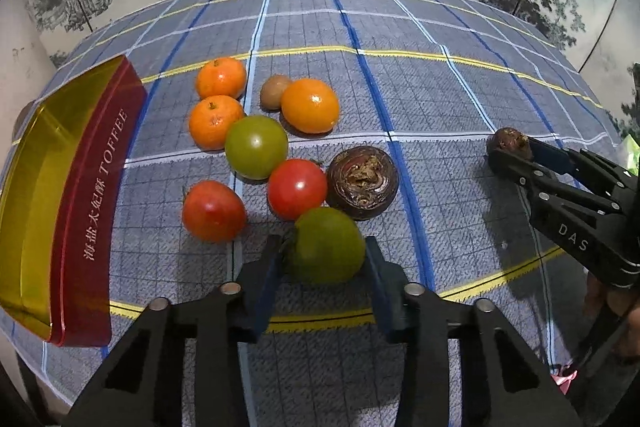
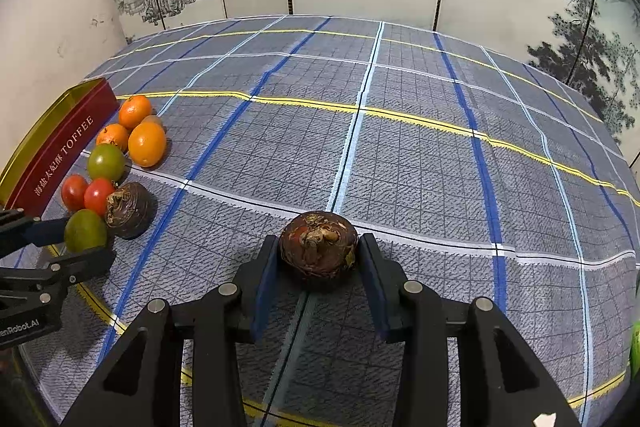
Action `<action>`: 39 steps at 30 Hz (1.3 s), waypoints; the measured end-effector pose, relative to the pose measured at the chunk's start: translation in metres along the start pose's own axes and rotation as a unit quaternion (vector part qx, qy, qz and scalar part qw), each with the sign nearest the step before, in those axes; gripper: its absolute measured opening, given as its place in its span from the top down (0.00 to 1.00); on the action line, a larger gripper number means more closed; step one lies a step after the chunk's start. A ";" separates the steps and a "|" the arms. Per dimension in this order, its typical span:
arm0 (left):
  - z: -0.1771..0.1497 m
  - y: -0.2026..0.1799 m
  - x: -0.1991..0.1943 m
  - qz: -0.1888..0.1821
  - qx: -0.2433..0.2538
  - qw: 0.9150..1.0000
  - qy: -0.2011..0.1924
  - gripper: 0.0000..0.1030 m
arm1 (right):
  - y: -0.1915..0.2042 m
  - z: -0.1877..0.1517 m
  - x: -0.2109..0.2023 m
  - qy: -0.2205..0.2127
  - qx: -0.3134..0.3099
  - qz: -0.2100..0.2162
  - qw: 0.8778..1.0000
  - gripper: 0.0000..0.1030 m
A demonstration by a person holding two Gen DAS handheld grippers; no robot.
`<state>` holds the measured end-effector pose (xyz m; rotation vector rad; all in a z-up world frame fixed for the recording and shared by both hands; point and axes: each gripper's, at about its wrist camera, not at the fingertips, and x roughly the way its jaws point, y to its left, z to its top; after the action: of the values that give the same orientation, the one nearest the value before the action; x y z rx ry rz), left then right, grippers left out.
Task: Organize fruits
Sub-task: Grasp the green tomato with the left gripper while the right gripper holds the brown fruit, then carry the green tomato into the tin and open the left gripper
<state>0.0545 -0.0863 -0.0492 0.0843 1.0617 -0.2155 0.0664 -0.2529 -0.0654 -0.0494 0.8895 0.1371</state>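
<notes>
A: Left wrist view first. The left hand-held gripper (image 1: 325, 259) is clamping on the near green tomato (image 1: 326, 245), pads touching both sides, fruit sitting on the plaid tablecloth (image 1: 440, 99). No earlier pic to compare w/.

B: And what's crowding it?

A: A red tomato (image 1: 297, 188) and a brown water chestnut (image 1: 363, 182) are sitting just behind, nearly touching it. Another red tomato (image 1: 213, 211) is lying to the left, a 2nd green tomato (image 1: 256, 147) further back, then three oranges (image 1: 310, 105) and a small brownish fruit (image 1: 275, 91). The toffee tin (image 1: 92, 211) is lying open at far left, looks empty as far as visible.

B: So the advice?

A: Probably lifting straight up before swinging left, so neighbours aren't getting nudged. Tomato skin is likely soft, so a gentle squeeze, no more. If the tin is the target – a guess – it should be going over the rim, not into the wall.

B: Right wrist view?

A: The right hand-held gripper (image 2: 318, 255) is clamped on a 2nd water chestnut (image 2: 318, 247), well apart from the pile, low over the table (image 2: 400, 155). Whether it's resting on the cloth or just above, can't tell. The left tool is showing at the left edge, gripping the green tomato.

B: Risk?

A: Both tools are working at once; keeping the right one parked while the left is crossing seems wise.
</notes>
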 end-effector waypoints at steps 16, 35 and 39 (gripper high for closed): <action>-0.004 0.014 -0.023 -0.027 -0.010 0.999 -0.016 0.63 | 0.000 0.000 0.000 0.000 -0.001 0.000 1.000 0.63; 0.011 0.141 -0.075 0.079 -0.077 0.991 -0.074 0.63 | 0.000 0.000 0.000 0.000 -0.001 -0.001 1.000 0.63; 0.003 0.182 -0.066 0.114 -0.101 0.987 -0.060 0.63 | 0.000 0.000 0.000 0.000 -0.001 -0.001 1.000 0.63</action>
<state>0.0653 0.0995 0.0035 0.0091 0.9394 0.0931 0.0661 -0.2530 -0.0655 -0.0518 0.8889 0.1360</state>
